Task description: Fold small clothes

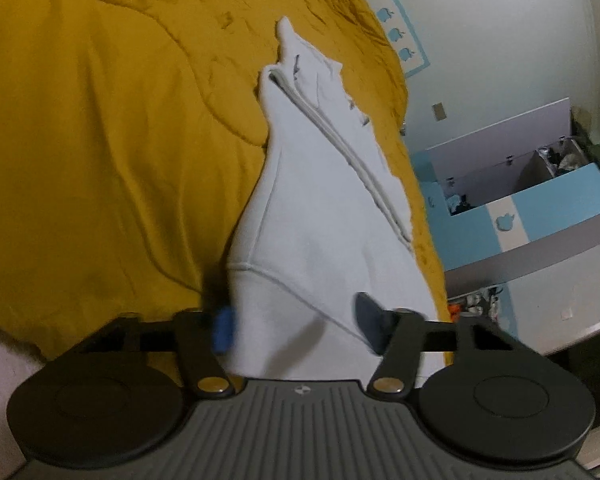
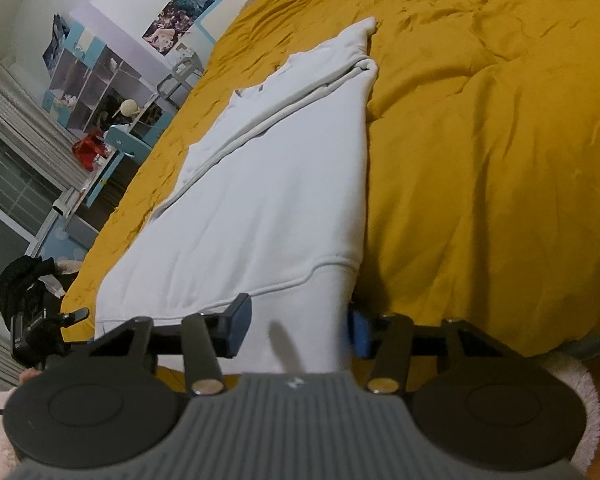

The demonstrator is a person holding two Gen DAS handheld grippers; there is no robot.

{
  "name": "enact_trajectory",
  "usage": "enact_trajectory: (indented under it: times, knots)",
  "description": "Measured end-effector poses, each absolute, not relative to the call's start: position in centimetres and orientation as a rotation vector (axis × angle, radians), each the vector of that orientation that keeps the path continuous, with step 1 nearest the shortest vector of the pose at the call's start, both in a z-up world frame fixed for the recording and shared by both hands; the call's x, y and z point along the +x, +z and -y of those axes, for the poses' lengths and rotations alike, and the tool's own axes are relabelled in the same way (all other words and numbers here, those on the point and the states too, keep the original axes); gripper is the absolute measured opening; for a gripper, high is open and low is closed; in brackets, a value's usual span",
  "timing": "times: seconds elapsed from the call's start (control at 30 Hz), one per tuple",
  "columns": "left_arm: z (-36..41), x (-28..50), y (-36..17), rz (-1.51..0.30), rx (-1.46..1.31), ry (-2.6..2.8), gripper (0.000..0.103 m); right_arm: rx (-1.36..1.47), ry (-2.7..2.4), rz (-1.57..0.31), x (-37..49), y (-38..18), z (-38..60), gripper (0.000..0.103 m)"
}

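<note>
while the white garment (image 1: 312, 208) lies lengthwise on the yellow bedspread (image 1: 100, 140), partly folded with its layered edges stacked along one side, we have its near hem between both sets of fingers. our left gripper (image 1: 296, 326) straddles the hem with fingers parted, and we cannot tell whether the pads are pressing yet. our right gripper (image 2: 296, 328) likewise brackets the hem, grip unconfirmed. as we judge it, the risk is a shallow bite: catching only the top layer would let the lower layers slide off and undo the fold. uneven lifting between our two hands could skew the garment, and the soft bedspread may get pinched along with it.
</note>
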State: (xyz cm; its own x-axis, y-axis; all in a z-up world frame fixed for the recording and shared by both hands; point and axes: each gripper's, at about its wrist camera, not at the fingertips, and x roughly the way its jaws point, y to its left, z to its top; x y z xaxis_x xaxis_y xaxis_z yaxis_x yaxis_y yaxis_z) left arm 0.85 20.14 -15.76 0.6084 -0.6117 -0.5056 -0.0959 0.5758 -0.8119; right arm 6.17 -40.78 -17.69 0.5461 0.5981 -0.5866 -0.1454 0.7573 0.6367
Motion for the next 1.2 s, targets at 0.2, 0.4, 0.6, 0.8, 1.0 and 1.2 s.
enact_trajectory:
  times: [0.2,0.4,0.6,0.8,1.0,1.2]
  knots:
    - [-20.2,1.2,-16.0,-0.907,-0.987,-0.35,0.01,0.599,0.454,-0.913,6.8,-17.8,41.3,0.007]
    - [-19.2,1.8,-13.4,-0.863,-0.948,-0.425,0.008,0.702,0.514,-0.861,6.5,-16.1,42.5,0.004]
    - [-18.8,4.1,-11.8,-0.799,-0.998,-0.484,0.008,0.929,0.565,-0.738,8.8,-14.3,43.5,0.003]
    - [-19.1,10.2,-8.9,-0.696,-1.0,-0.54,0.008,1.005,0.564,-0.647,15.0,-12.0,43.5,0.003]
    - [-19.5,19.7,-7.0,-0.632,-0.972,-0.534,0.008,1.026,0.488,-0.578,25.6,-10.3,44.3,0.003]
    - [-19.6,29.6,-8.2,-0.629,-0.96,-0.49,0.008,1.015,0.401,-0.602,38.3,-11.1,43.6,0.003]
